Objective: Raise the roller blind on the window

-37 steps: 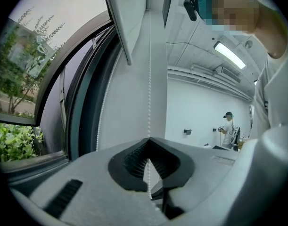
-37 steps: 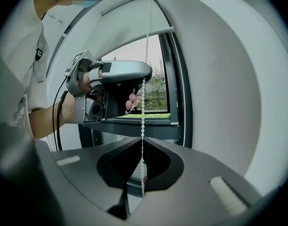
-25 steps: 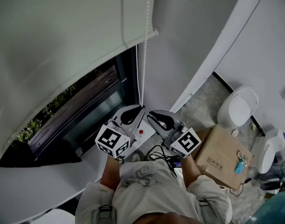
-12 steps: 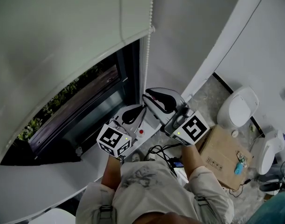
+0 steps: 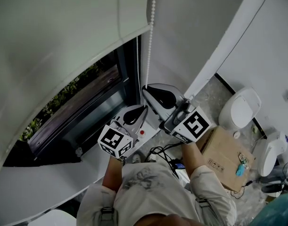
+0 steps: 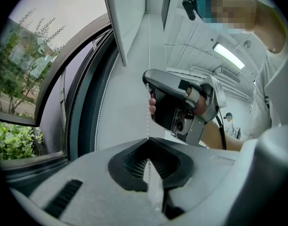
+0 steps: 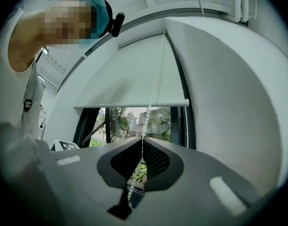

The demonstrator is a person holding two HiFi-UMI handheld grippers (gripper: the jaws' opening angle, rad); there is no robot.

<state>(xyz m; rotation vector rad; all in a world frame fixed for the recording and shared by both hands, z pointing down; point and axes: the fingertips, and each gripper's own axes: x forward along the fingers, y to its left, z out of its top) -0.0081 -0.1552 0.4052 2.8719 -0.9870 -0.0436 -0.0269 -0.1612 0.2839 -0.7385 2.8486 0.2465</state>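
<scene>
head view: steeply down over window (image 5: 73, 100) | left gripper view: level, close along bead chain (image 6: 148, 55) | right gripper view: tilted up toward roller blind (image 7: 129, 81) | shared: bead chain

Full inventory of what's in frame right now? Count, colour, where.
roller blind: one, off-white, partly lowered over the window
bead chain: one, white, hanging at the blind's right edge
window frame: one, dark, greenery behind the glass
cardboard box: one, brown, floor at right
white floor fixtures: two, beside the box
cables: a few, black, floor below the tools
shirt: one, beige, on the person, bottom of head view
left tool: one, grey with black pads, shut on the chain, lower down
right tool: one, same colours, jaws have just been closing and now pinch the chain, above the left tool
</scene>
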